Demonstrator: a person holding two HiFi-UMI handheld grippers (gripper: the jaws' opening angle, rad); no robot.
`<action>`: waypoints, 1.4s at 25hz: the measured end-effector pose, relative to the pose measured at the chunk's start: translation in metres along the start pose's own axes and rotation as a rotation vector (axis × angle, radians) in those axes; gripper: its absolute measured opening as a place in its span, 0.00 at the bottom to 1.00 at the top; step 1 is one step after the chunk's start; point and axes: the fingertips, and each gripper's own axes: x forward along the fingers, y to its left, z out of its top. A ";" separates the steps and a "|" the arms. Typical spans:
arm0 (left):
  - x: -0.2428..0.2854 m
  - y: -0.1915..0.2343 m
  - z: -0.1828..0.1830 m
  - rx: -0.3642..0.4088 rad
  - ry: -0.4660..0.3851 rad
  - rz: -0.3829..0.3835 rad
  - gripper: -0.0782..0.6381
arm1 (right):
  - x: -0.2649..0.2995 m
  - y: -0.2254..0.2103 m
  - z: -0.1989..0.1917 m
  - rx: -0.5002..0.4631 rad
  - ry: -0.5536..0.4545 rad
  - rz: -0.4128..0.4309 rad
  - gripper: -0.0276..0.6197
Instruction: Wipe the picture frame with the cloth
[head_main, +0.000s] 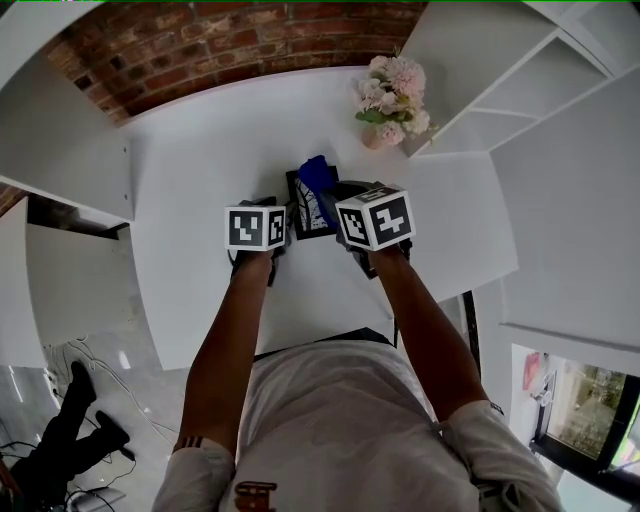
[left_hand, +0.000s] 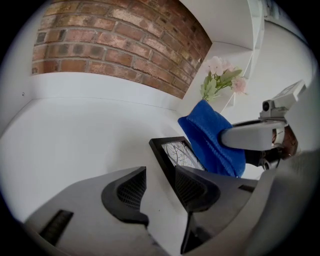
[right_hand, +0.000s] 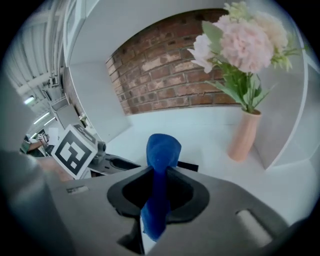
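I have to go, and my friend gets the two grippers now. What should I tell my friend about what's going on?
Left gripper: open, nothing between its jaws, low over the white table, right beside the near edge of the black picture frame.
Right gripper: shut on the blue cloth.
The frame lies on the table, and the cloth covers its far right part.
Done: the cloth is gripped and on the frame.
Left: wipe across the glass and the black border. The pictures don't show how much is already wiped.
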 end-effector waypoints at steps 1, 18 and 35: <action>0.000 0.000 0.000 0.001 0.000 0.001 0.35 | 0.002 0.008 0.001 0.005 -0.002 0.018 0.14; 0.000 0.000 0.000 0.008 0.003 -0.002 0.35 | 0.038 0.011 -0.042 0.047 0.129 -0.006 0.14; 0.000 0.000 0.000 0.014 0.003 -0.003 0.35 | -0.014 -0.058 -0.054 0.106 0.094 -0.150 0.14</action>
